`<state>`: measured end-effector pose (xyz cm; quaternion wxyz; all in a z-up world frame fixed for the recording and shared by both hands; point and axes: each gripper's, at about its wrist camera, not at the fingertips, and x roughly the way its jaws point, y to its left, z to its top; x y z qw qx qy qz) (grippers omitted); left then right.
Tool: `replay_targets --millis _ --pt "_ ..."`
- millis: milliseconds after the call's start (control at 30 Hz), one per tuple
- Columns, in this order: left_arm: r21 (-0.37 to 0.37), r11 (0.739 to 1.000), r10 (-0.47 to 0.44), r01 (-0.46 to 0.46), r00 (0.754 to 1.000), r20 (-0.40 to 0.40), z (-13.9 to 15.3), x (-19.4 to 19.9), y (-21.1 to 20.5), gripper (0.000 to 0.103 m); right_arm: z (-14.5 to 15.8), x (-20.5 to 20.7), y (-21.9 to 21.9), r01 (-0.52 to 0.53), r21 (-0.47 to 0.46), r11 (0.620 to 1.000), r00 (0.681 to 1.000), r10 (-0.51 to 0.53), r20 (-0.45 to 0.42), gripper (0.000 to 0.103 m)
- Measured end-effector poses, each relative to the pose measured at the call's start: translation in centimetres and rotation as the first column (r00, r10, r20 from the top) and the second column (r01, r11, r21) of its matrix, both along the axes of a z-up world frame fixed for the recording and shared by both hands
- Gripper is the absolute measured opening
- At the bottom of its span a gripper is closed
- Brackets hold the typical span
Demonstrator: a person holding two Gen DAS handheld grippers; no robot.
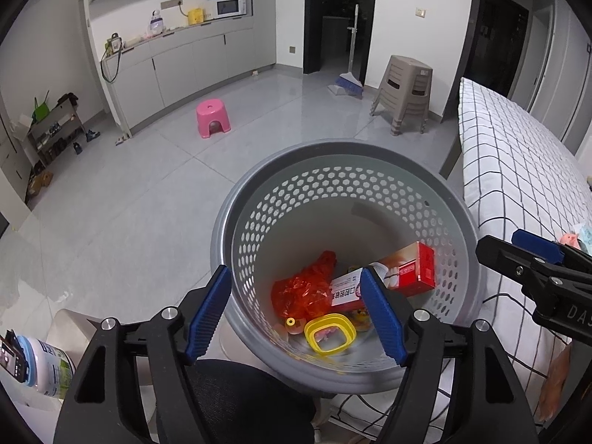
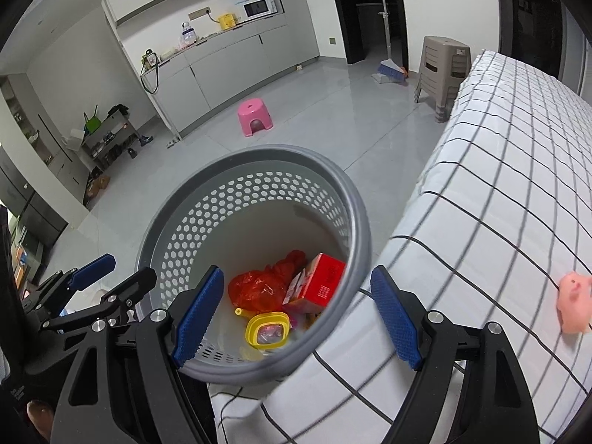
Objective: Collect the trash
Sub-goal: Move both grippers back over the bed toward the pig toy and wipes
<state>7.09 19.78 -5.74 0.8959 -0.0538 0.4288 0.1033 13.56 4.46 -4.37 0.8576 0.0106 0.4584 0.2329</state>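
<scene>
A grey perforated waste basket stands on the floor beside the bed; it also shows in the right wrist view. Inside lie a red plastic bag, a red-and-white carton and a yellow square lid. My left gripper is open and empty above the basket's near rim. My right gripper is open and empty over the basket's right rim and the bed edge; it also shows in the left wrist view. A pink toy lies on the bed at the right.
The bed with a white checked sheet fills the right side. A pink stool, stacked brown stools and a broom stand on the grey floor. A white can stands at the lower left.
</scene>
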Motion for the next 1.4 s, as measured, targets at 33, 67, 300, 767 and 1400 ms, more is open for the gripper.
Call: replay_targets --millis 33,67,300,767,1400 --pt "0.001 1.000 -0.005 0.005 1.000 0.003 0.2 0.0 -0.3 0.072 0.1 -0.2 -0.2 0.004 0.000 1.000 1.000 -0.004 0.002 0.078" --pt "0.001 1.000 -0.010 0.010 1.000 0.006 0.3 0.0 -0.5 0.074 0.3 -0.4 -0.6 0.013 -0.001 1.000 1.000 -0.013 0.006 0.078" --pt "0.008 0.998 -0.067 0.066 0.998 0.015 0.9 0.0 -3.4 0.075 1.0 -1.8 -4.5 0.089 -0.016 0.996 0.996 -0.089 0.026 0.078" --pt "-0.017 0.968 -0.248 0.249 0.968 0.047 2.6 0.8 -12.4 0.075 1.9 -5.7 -18.2 0.342 -0.077 0.937 0.939 -0.337 0.069 0.078" --pt "-0.014 0.897 -0.441 0.443 0.896 0.053 3.5 2.9 -27.2 0.082 1.4 -7.8 -30.5 0.521 -0.073 0.850 0.852 -0.513 0.104 0.082"
